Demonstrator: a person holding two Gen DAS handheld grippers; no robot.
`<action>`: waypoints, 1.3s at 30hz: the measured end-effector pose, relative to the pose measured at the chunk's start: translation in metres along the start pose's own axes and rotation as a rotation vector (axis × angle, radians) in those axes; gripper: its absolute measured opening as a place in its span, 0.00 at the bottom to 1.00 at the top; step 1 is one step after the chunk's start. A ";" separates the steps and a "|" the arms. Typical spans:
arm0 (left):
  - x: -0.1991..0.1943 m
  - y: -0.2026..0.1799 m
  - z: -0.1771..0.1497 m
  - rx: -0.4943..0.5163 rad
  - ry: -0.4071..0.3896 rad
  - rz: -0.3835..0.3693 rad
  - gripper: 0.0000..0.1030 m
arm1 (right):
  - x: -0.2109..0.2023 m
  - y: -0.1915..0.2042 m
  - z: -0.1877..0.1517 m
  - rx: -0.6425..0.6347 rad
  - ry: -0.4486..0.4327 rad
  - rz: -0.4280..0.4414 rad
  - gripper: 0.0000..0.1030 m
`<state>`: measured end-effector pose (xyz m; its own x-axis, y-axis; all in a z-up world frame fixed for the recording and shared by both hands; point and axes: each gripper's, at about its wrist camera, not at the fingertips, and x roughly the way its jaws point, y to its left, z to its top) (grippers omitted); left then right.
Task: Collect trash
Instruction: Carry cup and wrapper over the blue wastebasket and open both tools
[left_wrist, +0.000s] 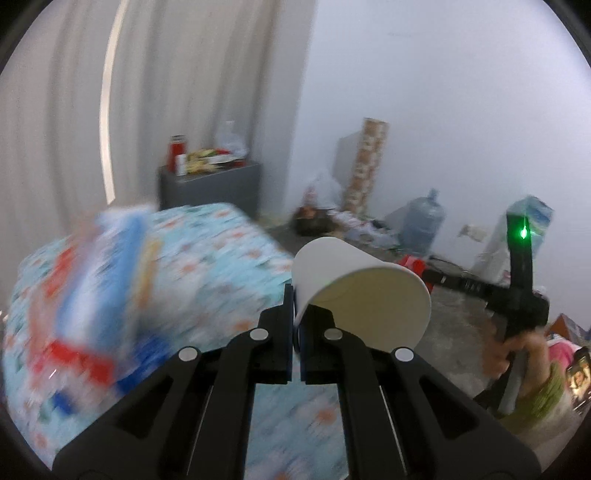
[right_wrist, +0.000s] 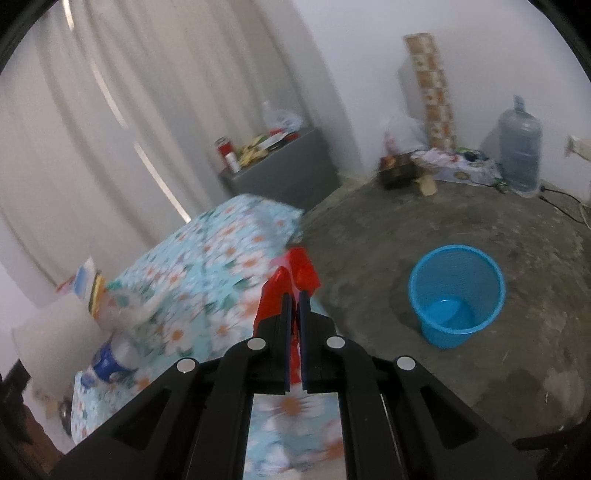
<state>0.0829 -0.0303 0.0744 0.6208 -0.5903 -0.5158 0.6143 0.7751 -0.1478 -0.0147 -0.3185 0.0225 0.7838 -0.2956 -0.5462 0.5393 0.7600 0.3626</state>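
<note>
My left gripper is shut on the rim wall of a white paper cup, which lies tilted with its mouth toward the camera, held above the floral-clothed table. My right gripper is shut on a crumpled red plastic wrapper that sticks out past its fingertips, over the table's edge. A blue plastic bin stands open on the concrete floor to the right of the table. In the left wrist view the right gripper's body shows at the right with a green light, held by a hand.
On the table lie a blurred colourful package and a plastic bottle with a blue label. A grey cabinet with jars stands by the curtain. A water jug, bags and a patterned roll line the far wall.
</note>
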 end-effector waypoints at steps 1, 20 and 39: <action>0.011 -0.006 0.008 0.005 0.009 -0.026 0.01 | -0.001 -0.014 0.004 0.027 -0.009 -0.010 0.04; 0.416 -0.176 0.046 0.077 0.596 -0.219 0.01 | 0.117 -0.240 0.020 0.426 0.133 -0.183 0.04; 0.491 -0.202 0.030 0.050 0.620 -0.174 0.56 | 0.195 -0.324 -0.002 0.551 0.250 -0.339 0.52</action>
<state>0.2783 -0.4834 -0.1234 0.1231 -0.4552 -0.8818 0.7115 0.6600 -0.2414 -0.0371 -0.6212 -0.2035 0.4854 -0.2720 -0.8309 0.8716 0.2248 0.4356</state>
